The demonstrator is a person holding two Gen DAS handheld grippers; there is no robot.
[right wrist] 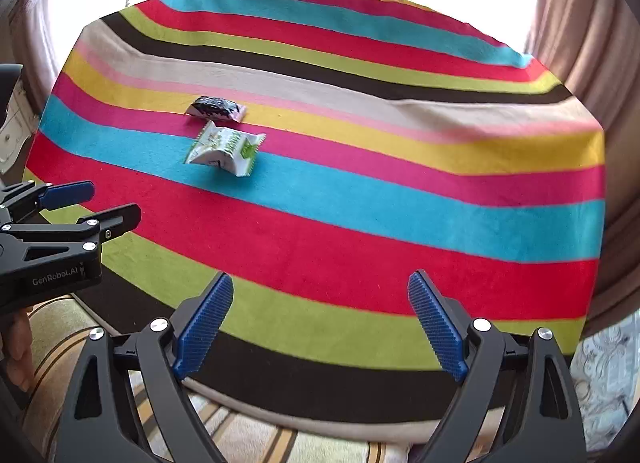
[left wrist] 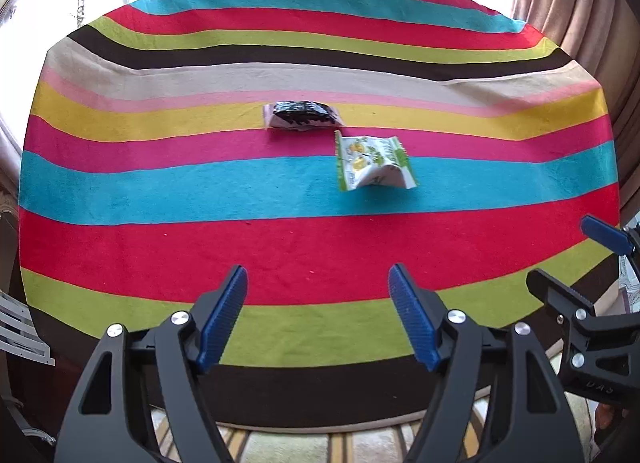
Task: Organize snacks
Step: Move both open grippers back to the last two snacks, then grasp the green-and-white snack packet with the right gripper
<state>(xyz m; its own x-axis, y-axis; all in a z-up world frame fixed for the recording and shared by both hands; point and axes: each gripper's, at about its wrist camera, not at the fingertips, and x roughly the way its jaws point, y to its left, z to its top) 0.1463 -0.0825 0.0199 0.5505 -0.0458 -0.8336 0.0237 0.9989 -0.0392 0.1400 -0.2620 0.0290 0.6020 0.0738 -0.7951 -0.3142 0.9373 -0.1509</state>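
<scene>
While both your grippers, left (left wrist: pixel 318 313) and right (right wrist: pixel 320 321), hover released and empty at the near edge, the dark packet (left wrist: pixel 303 115) and green packet (left wrist: pixel 374 163) lie mid-cloth (left wrist: pixel 160 247), nearly touching. You're between grasps; next, reach far and close on one packet.

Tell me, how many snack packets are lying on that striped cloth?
2. A dark packet lies farther back, on the yellow and pink stripes. A green-and-white packet lies just in front of it, across the pink and blue stripes. Nothing appears hidden; neither gripper holds anything.
</scene>
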